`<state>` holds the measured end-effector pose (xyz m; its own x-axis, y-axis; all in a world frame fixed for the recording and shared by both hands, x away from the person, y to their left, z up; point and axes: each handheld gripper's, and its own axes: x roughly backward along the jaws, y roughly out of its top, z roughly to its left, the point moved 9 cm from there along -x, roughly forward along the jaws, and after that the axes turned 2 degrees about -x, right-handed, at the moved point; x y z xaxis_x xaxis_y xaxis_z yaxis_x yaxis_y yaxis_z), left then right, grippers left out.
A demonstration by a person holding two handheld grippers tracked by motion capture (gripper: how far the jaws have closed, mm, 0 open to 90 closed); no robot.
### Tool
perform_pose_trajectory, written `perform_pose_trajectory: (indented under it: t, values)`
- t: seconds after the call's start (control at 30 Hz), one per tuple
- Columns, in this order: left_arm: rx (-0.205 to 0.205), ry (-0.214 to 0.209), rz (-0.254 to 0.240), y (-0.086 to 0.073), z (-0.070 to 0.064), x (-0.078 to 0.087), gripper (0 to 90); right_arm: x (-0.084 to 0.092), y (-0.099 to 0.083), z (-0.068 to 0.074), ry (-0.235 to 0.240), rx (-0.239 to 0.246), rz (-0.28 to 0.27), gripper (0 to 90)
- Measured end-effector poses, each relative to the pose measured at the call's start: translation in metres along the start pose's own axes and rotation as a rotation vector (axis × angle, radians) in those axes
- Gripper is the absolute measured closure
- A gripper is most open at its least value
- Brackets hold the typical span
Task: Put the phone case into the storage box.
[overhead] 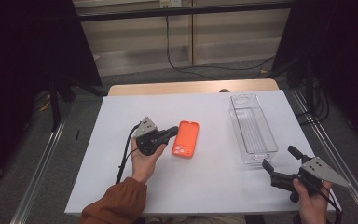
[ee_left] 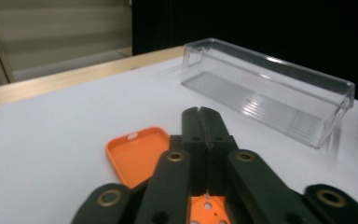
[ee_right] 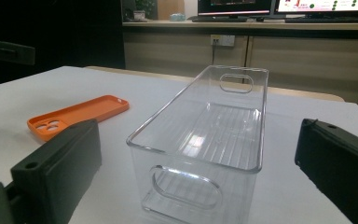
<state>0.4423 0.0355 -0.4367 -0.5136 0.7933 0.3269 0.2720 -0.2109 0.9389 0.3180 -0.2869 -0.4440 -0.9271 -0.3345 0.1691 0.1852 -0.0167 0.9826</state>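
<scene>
An orange phone case (overhead: 185, 139) lies flat in the middle of the white table, open side up. My left gripper (overhead: 171, 131) points right, low over the case's left edge. In the left gripper view its jaws (ee_left: 200, 112) stand pressed together with nothing seen between them, and the case (ee_left: 135, 156) shows beside and beneath them. An empty clear plastic bin (overhead: 253, 128) stands lengthwise at the right. My right gripper (overhead: 278, 157) sits just before the bin's near end, open. In the right gripper view the bin (ee_right: 205, 126) is straight ahead between the wide jaws, the case (ee_right: 79, 114) farther left.
The white sheet (overhead: 214, 182) covers the table, with a wooden strip (overhead: 191, 87) along the far edge. Metal rails (overhead: 42, 163) run down both sides. Beyond the table are dark stands and a cable on the floor (overhead: 177, 60).
</scene>
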Motion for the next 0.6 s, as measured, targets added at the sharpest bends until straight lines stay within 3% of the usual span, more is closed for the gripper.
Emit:
perform_pose_trajectory:
  t: [0.13, 0.4, 0.6]
  values:
    - [0.001, -0.012, 0.03, -0.002, -0.002, -0.002, 90.0, 0.0, 0.0, -0.001, -0.005, -0.001, 0.0, 0.0]
    - [-0.012, -0.01, 0.179, -0.009, -0.005, -0.007, 90.0, 0.0, 0.0, 0.0, -0.002, 0.0, 0.0, 0.0]
    - [-0.001, -0.015, 0.257, -0.014, -0.003, -0.017, 90.0, 0.0, 0.0, 0.0, -0.004, 0.001, 0.002, 0.0]
